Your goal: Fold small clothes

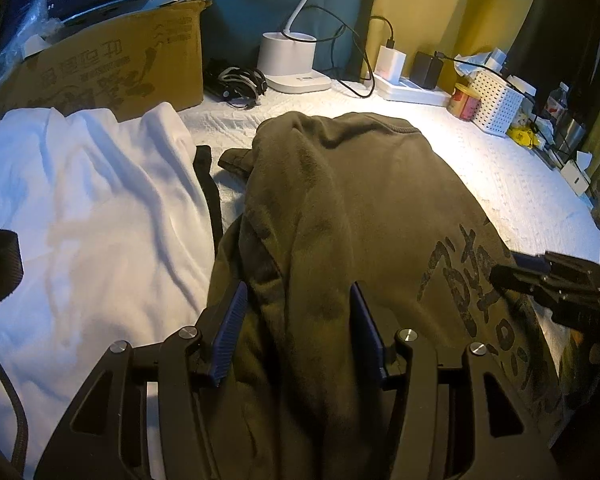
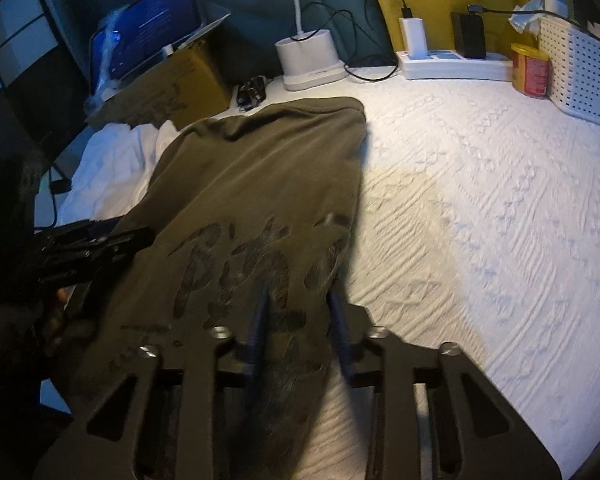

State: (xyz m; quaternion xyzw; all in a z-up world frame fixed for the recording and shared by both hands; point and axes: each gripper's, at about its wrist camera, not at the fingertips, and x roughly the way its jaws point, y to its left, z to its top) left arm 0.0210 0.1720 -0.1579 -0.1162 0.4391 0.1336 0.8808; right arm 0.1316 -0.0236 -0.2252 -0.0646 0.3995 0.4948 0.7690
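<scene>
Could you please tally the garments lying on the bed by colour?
Olive green: 1, the printed shirt
White: 1, the rumpled garment
Total: 2

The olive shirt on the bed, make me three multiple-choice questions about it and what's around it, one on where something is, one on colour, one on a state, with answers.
1. Where does the white garment lie relative to the olive shirt in the left wrist view?
A. To its left
B. On top of it
C. Inside the basket

2. What colour is the perforated basket?
A. Red
B. White
C. Black

3. How does the left claw stand?
A. Pads pressed flat together
B. Clamped on the lamp cable
C. Pads apart, shirt fabric bunched between them

Answers:
1 A: the white cloth fills the left side, beside the shirt.
2 B: its holed walls are white, next to a red and yellow can.
3 C: a clear gap shows between the blue pads, with a ridge of olive fabric running through it.
</scene>
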